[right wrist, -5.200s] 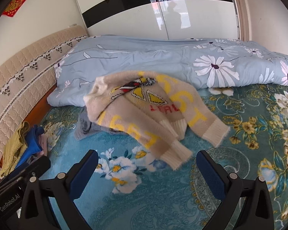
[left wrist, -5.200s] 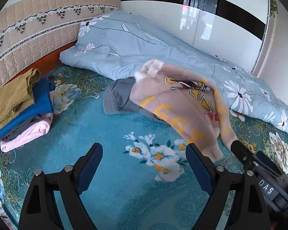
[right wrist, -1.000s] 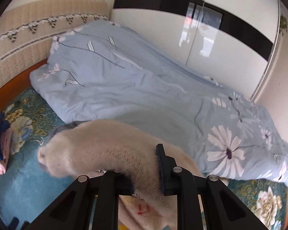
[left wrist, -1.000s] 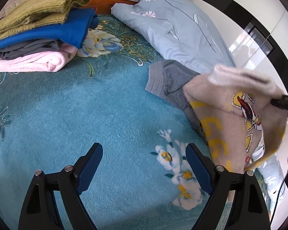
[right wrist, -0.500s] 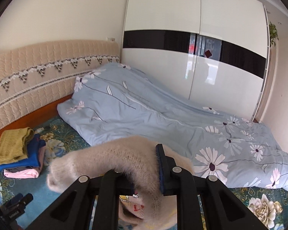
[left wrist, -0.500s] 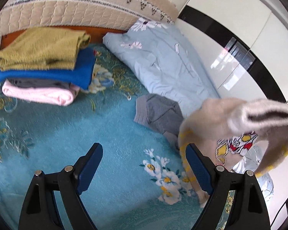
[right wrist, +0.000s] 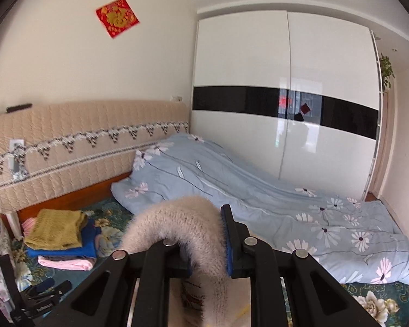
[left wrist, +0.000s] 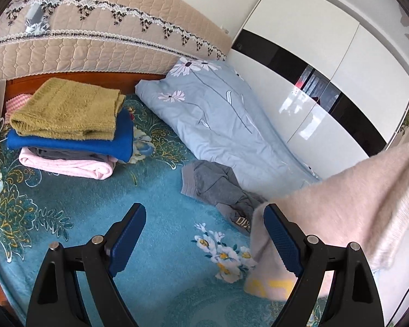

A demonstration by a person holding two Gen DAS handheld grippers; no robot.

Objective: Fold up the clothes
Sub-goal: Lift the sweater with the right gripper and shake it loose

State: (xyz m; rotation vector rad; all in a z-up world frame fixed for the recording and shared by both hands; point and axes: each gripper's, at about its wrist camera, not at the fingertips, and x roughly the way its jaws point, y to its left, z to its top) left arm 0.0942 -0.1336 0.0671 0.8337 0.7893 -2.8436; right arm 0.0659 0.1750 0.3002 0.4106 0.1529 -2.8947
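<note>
My right gripper (right wrist: 204, 245) is shut on a fuzzy beige sweater (right wrist: 182, 223) and holds it high above the bed; the sweater arches over the jaws and hangs down. In the left wrist view the same sweater (left wrist: 340, 218) hangs at the right, its yellow lettering low, just behind my right finger. My left gripper (left wrist: 204, 242) is open and empty above the teal floral bedspread (left wrist: 95, 218). A crumpled grey garment (left wrist: 218, 185) lies on the bedspread beyond it.
A stack of folded clothes (left wrist: 68, 125), olive on blue on grey on pink, sits at the left near the headboard (left wrist: 95, 46). A light blue floral duvet (left wrist: 218, 125) lies along the white wardrobe (right wrist: 286, 109). The left gripper shows low left in the right wrist view (right wrist: 41, 297).
The right gripper has lifted the sweater higher off the bed. The left gripper has tilted up and drawn closer to the hanging sweater, still open.
</note>
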